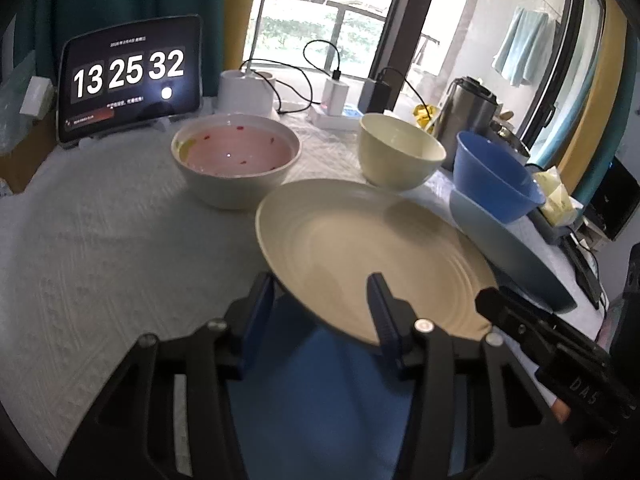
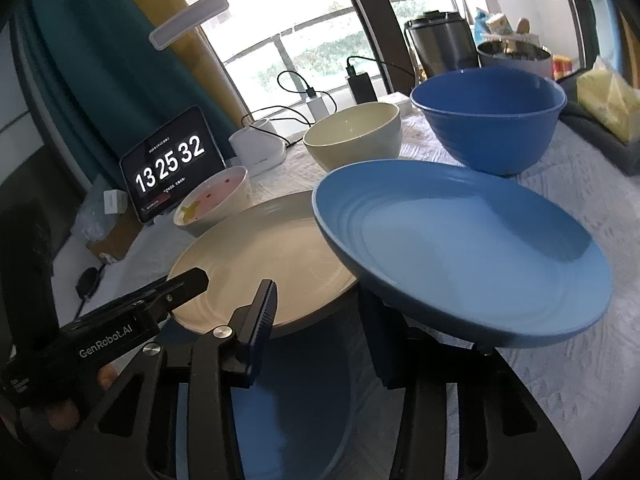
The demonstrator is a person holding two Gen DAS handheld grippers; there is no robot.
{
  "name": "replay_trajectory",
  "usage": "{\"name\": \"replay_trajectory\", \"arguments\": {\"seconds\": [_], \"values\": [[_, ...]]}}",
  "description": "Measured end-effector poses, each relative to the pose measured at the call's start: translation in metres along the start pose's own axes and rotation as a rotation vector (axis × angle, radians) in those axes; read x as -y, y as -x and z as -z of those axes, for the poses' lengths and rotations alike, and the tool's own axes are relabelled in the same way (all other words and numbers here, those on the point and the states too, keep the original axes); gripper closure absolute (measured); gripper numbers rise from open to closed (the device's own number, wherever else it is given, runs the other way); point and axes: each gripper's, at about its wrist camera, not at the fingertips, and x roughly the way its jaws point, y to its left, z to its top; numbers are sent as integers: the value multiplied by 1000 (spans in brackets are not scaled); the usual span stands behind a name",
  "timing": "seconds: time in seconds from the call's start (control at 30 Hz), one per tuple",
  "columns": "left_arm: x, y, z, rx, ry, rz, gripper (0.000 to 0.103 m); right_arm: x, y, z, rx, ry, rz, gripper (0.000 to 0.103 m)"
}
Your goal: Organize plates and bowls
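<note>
Right tool's point(image 2: 316, 320) far finger hidden under the blue plate point(image 2: 480, 248), grip unclear, left tool point(image 1: 320, 308) straddling the cream plate's point(image 1: 360, 248) near rim, jaws half-closed, contact unclear, both plates over the counter point(image 1: 100, 240).

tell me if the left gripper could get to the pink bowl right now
Probably not yet: the left gripper is busy with the cream plate between its fingers. The cloth on the way to the pink bowl looks bare, so once the plate is down, likely yes.

Near rim of blue plate point(image 2: 460, 248) hiding one of the right gripper's fingers point(image 2: 266, 312).
</note>
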Motion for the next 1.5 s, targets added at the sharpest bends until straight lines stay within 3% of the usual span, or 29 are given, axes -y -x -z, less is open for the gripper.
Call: {"name": "replay_trajectory", "arguments": {"seconds": [0.13,0.3,0.7,0.77,0.83,1.0,1.17,1.2,1.5], "values": [[1,11,1,27,-3,25,53,-5,6,1,19,23,8,74],[20,20,8,49,-85,24,54,-22,12,6,29,87,-12,80],[0,7,-4,-6,-21,-32,53,2,9,5,10,-26,11,78],[-2,2,-7,-27,-10,-31,53,7,7,3,7,-49,4,72],[-5,-4,-11,-57,11,-18,53,10,4,1,2,-74,8,57],[-8,-14,-14,-96,39,-4,52,19,-11,-5,-42,-134,1,48],[-4,-21,-16,-132,24,30,52,17,-27,-10,-76,-138,-12,49],[-3,-21,-16,-138,17,38,52,15,-27,-10,-76,-133,-16,54],[-1,-13,-7,-96,-27,29,53,10,-20,-9,-53,-85,14,65]]}}
